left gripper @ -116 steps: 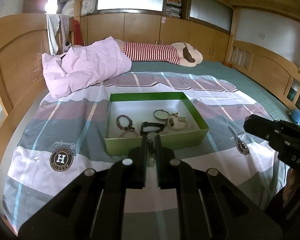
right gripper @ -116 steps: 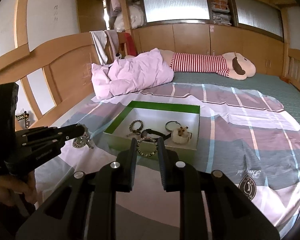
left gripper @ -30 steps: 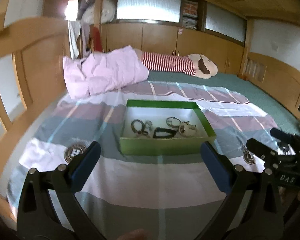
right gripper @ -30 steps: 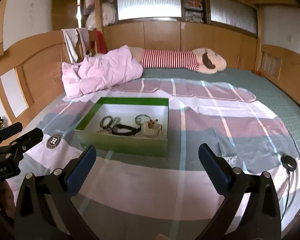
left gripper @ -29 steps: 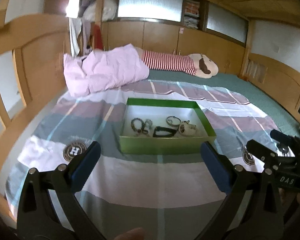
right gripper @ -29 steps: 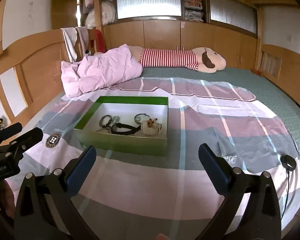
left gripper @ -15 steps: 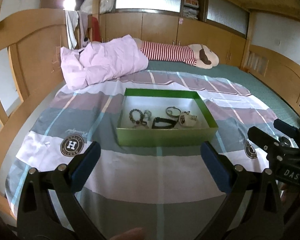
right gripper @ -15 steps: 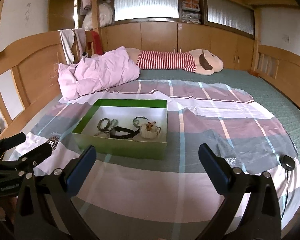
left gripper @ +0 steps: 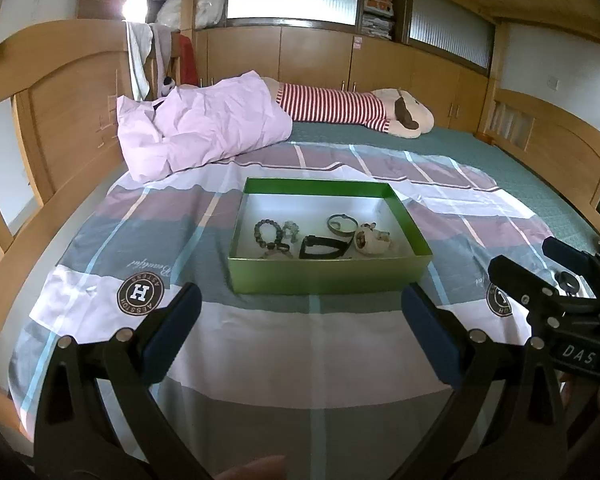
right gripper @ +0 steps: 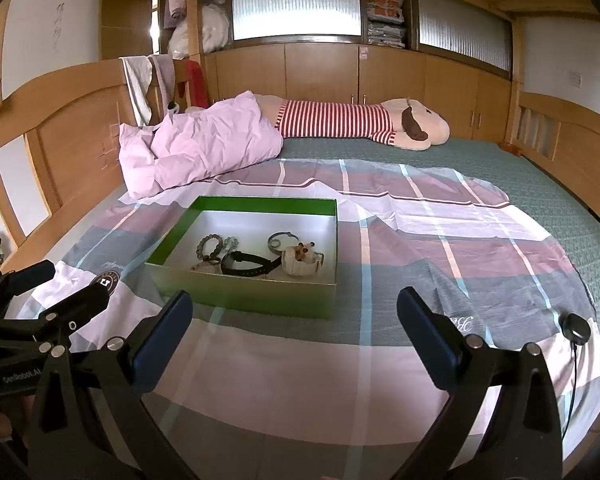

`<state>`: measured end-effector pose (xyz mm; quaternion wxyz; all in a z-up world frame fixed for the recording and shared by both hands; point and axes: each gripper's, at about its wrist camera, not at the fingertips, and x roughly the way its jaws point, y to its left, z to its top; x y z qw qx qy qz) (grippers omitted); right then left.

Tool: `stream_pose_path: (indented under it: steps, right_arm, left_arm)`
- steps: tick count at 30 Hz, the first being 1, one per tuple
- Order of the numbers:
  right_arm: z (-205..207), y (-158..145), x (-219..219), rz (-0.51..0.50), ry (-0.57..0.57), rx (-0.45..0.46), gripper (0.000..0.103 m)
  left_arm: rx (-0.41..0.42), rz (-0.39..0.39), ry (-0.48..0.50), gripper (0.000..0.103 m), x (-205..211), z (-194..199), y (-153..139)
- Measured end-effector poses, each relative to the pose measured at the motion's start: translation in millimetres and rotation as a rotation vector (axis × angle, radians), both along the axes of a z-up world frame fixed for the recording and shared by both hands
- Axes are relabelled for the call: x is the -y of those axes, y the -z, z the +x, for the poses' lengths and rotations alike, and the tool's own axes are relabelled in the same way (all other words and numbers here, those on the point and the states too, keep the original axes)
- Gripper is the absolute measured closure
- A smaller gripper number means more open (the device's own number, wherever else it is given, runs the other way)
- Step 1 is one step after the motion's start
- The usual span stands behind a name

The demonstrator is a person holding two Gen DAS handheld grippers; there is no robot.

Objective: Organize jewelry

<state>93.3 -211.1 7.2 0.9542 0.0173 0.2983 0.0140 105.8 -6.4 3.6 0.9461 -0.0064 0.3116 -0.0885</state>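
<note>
A green box (left gripper: 328, 278) (right gripper: 240, 294) with a white inside lies on the bed. In it are a dark bead bracelet (left gripper: 269, 233) (right gripper: 210, 246), a pale bead bracelet (left gripper: 290, 229), a black watch (left gripper: 324, 247) (right gripper: 250, 263), a metal bangle (left gripper: 342, 223) (right gripper: 280, 240) and a cream charm piece (left gripper: 370, 238) (right gripper: 302, 258). My left gripper (left gripper: 300, 334) hangs open in front of the box, empty. My right gripper (right gripper: 294, 330) is open too, nothing between its fingers, just before the box's near wall.
A checked blanket (left gripper: 260, 344) covers the near bed. A pink pillow (left gripper: 204, 124) and a striped plush toy (left gripper: 348, 110) lie behind the box. Wooden bed rails (left gripper: 60, 120) run along both sides. A small black disc on a cable (right gripper: 576, 332) rests at the right.
Both grippers were shut about four seconds ago, the right on a bead bracelet over the box; now both are open and empty. They have drawn back slightly from the box.
</note>
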Motion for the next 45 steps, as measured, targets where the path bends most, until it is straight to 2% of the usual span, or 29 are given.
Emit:
stream_pose_path:
  steps: [45]
  right_arm:
    - [-0.6, 3.1, -0.7, -0.008, -0.005, -0.004, 0.003]
  left_arm:
    - [0.007, 0.014, -0.001, 0.004, 0.6, 0.6, -2.1]
